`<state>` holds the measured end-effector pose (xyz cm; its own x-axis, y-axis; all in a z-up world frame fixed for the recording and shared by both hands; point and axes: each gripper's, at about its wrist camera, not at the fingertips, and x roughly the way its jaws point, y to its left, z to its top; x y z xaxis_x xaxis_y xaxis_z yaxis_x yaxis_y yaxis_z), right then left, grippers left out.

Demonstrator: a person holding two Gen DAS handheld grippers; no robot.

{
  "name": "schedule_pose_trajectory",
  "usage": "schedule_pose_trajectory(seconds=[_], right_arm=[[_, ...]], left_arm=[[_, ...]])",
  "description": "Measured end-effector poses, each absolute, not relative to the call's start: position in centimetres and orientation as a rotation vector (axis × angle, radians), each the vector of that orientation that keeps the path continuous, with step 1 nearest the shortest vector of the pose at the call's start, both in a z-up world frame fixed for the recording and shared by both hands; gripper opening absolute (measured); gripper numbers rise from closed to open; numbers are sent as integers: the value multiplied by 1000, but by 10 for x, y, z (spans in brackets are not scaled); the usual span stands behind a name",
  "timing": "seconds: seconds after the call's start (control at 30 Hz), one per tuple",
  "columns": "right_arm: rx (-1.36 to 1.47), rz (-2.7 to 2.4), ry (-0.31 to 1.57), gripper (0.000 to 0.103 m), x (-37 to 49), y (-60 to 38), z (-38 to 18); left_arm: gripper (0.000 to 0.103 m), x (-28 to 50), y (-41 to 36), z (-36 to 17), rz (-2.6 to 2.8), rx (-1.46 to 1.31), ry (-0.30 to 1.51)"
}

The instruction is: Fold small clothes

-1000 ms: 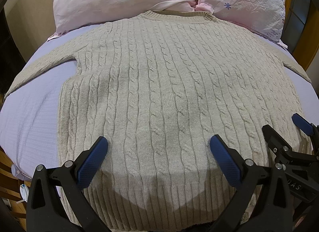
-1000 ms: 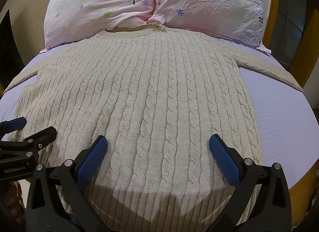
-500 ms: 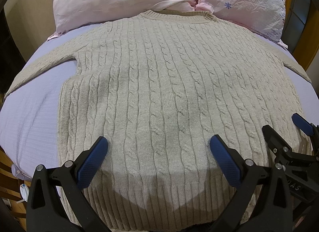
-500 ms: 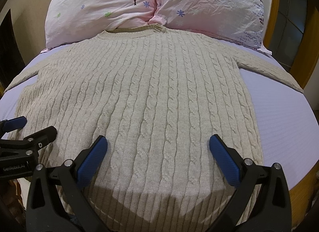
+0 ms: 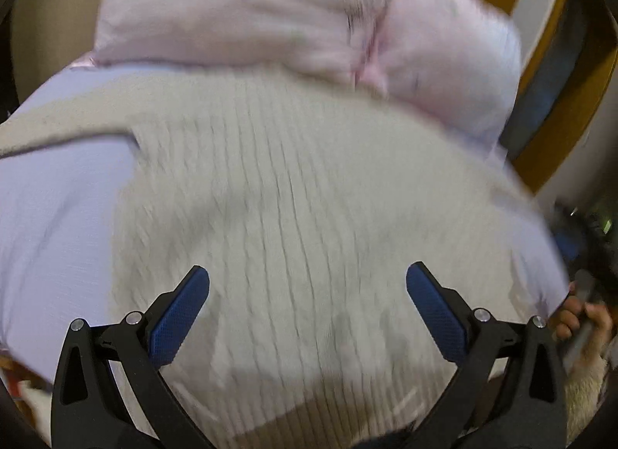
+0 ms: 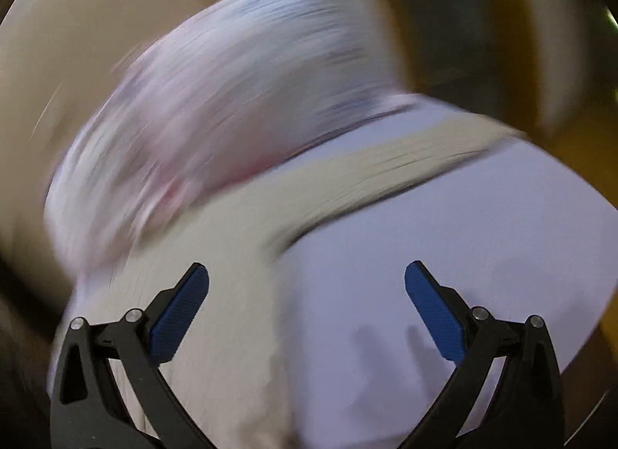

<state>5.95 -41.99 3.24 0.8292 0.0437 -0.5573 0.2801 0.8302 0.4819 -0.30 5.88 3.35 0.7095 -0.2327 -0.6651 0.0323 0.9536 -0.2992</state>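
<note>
A beige cable-knit sweater (image 5: 293,194) lies flat, front up, on a lilac bedsheet (image 5: 54,217). Both views are motion-blurred. My left gripper (image 5: 308,313) is open and empty above the sweater's lower body, near its hem. My right gripper (image 6: 307,313) is open and empty above the sweater's right side edge and the bare sheet (image 6: 444,255). The sweater's right sleeve (image 6: 386,167) stretches across the sheet beyond it. The hand holding the right gripper shows at the right edge of the left wrist view (image 5: 579,317).
Two pink pillows (image 5: 270,12) lie at the head of the bed behind the sweater's collar, and also show in the right wrist view (image 6: 216,109). A wooden bed frame (image 5: 556,109) runs along the right side.
Both grippers have moved fast, blurring the views. The left swung left and forward over the sweater. The right swung right, off the sweater's middle to its right edge and sleeve. Both stay open.
</note>
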Motion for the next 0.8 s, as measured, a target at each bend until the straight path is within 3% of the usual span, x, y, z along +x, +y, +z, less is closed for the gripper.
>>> schedule_pose_trajectory(seconds=[0.1, 0.13, 0.3, 0.5, 0.57, 0.6, 0.7, 0.8], right_arm=[[792, -339, 613, 48, 81, -515, 21], [846, -377, 619, 40, 86, -536, 16], [1160, -472, 655, 38, 109, -612, -25], [1204, -471, 613, 34, 130, -628, -34], [1223, -470, 595, 27, 140, -638, -38], [1222, -478, 595, 8, 140, -643, -41], [1169, -502, 573, 6, 142, -640, -36], [910, -434, 459, 6, 148, -590, 20]], left_arm=[[102, -9, 79, 48, -215, -313, 613], [102, -9, 87, 51, -254, -334, 580], [102, 0, 117, 53, -285, -401, 522], [102, 14, 175, 47, -147, -568, 535], [102, 14, 196, 44, -106, -626, 530], [102, 14, 206, 43, -75, -643, 527], [102, 9, 234, 44, 17, -646, 511], [102, 2, 265, 46, 128, -655, 495]])
